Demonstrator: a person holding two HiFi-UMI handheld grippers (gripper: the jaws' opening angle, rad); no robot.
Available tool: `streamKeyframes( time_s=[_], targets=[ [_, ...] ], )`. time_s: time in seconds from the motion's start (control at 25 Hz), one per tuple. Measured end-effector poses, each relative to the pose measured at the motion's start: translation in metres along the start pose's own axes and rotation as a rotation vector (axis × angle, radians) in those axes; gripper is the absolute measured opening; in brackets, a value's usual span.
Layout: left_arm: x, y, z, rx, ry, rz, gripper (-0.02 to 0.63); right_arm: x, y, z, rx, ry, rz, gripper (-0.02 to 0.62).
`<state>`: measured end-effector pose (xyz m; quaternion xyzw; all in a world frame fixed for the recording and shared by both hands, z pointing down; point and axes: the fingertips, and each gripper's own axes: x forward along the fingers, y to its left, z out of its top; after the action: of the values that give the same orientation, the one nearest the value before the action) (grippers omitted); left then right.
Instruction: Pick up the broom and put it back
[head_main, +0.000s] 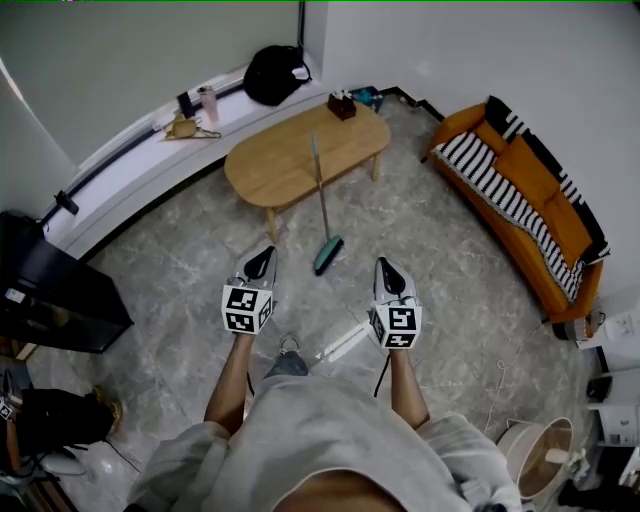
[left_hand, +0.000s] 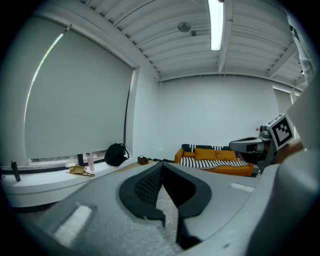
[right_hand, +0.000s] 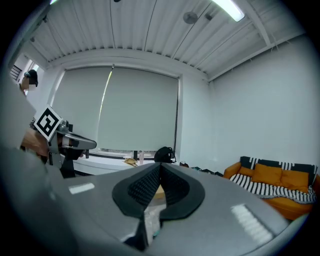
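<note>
The broom (head_main: 327, 253) is leaning against the table (head_main: 280, 165). Left gripper (head_main: 261, 261) and right gripper (head_main: 388, 274) are hovering before the table, both closed, empty.

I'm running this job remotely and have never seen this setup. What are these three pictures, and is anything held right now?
There is no robot arm: a person carries a hand-held gripper in each hand. The head view looks down from a camera on the person's head and shows the left gripper and the right gripper held out above the floor. The other two pictures come from a camera on each gripper, looking along its fingers. In both, the fingers are closed together with nothing between them, so nothing is held. Ahead, the broom stands with its head on the floor and its handle leaning against the wooden table. An orange sofa is at the right.
</note>
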<state>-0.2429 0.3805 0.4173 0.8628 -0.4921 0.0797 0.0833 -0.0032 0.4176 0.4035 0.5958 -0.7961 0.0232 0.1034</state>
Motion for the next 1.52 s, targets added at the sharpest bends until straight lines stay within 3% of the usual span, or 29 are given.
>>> streamKeyframes(
  time_s=[0.44, 0.76, 1.16, 1.52],
  targets=[
    [0.066, 0.102, 0.015, -0.010, -0.038, -0.021, -0.003, 0.109, -0.001, 0.014, 0.002, -0.015, -0.049, 0.002],
    [0.109, 0.140, 0.014, -0.031, -0.018, -0.012, -0.003, 0.160, -0.009, 0.009, 0.019, 0.014, -0.044, 0.002],
    [0.195, 0.176, 0.017, -0.043, 0.007, 0.067, -0.003, 0.259, -0.052, -0.003, 0.042, 0.019, 0.029, 0.002],
    [0.295, 0.182, 0.055, -0.005, 0.015, 0.102, -0.003, 0.356, -0.124, 0.016, 0.054, 0.021, 0.059, 0.006]
  ],
)
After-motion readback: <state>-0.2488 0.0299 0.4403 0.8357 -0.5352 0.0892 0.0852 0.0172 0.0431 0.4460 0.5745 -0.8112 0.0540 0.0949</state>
